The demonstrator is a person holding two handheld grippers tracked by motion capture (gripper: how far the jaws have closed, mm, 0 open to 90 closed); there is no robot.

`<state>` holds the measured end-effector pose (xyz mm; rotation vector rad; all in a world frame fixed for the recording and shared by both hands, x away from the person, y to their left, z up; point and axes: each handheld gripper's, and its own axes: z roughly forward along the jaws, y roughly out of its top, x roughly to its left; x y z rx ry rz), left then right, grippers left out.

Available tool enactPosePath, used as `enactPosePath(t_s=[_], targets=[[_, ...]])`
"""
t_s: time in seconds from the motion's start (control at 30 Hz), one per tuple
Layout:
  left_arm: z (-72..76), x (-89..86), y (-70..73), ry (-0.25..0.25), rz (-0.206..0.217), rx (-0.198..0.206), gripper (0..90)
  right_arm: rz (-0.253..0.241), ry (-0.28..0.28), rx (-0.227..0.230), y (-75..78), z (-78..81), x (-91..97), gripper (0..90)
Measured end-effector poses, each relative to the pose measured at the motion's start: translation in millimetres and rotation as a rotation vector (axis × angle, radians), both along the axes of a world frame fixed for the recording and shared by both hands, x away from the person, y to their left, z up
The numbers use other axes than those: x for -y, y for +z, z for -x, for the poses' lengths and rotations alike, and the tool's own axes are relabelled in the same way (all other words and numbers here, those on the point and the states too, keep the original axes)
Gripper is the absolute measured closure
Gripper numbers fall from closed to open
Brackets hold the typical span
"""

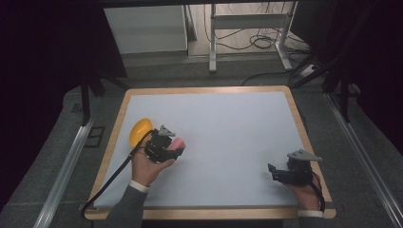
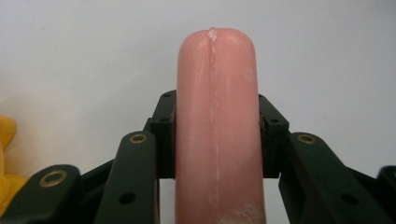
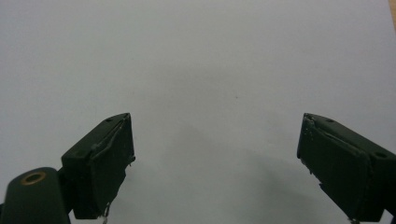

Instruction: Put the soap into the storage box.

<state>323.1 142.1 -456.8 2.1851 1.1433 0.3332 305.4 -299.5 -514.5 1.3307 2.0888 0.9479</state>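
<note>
Where the high view looks down on it, a white table (image 1: 223, 142) with a light wooden rim takes up the middle of the frame, on dark grey flooring.

Item 1. Left gripper (image 1: 175, 151), left of centre in the high view, held in the person's left hand (image 1: 145, 167), a grey sleeve and white cuff entering from the bottom edge. Its black cable (image 1: 107, 186) trails toward the lower left corner of the table. Jaws pinching a pink sausage (image 1: 178, 143). In the left gripper view the pink sausage (image 2: 217, 126) stands upright at centre frame, clamped on both sides by the black jaws, its rounded tip rising above them and a pale seam running down its length.

Item 2. Yellow object (image 1: 139, 130), rounded, lying on the table just beside the left gripper, toward the upper left of it. Its edge shows at the lower left of the left gripper view (image 2: 6, 154). What kind of object it is cannot be told.

Item 3. Right gripper (image 1: 272, 172), lower right of the high view, held in the right hand (image 1: 306, 192) near the table's near edge, a grey three-cornered plate (image 1: 303, 155) on top. In the right gripper view its jaws (image 3: 217, 161) stand spread wide apart, with bare white table surface (image 3: 205, 70) between them.

Item 4. White metal frame legs (image 1: 247, 28) and loose cables, upper centre of the high view, on the floor beyond the table.
</note>
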Motion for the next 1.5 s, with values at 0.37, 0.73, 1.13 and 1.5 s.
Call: enactPosePath(t_s=[0.37, 0.73, 1.13, 1.5], targets=[[-2.9, -14.7, 5.4, 0.03, 0.004, 0.008, 60.0, 0.003, 0.001, -0.001, -0.5, -0.2, -0.6, 10.6], [-8.3, -31.9, 4.0, 0.072, 0.009, 0.004, 59.9, 0.002, -0.002, -0.001, 0.0, -0.2, 0.6, 10.6], [-11.2, -50.5, 3.6, 0.113, 0.002, -0.001, 60.0, -0.001, -0.002, 0.0, -0.2, 0.0, 0.3, 10.6], [-14.4, -62.5, 6.5, 0.143, 0.012, 0.0, 60.0, -0.002, -0.002, -0.001, -0.8, -0.4, 0.4, 10.6]])
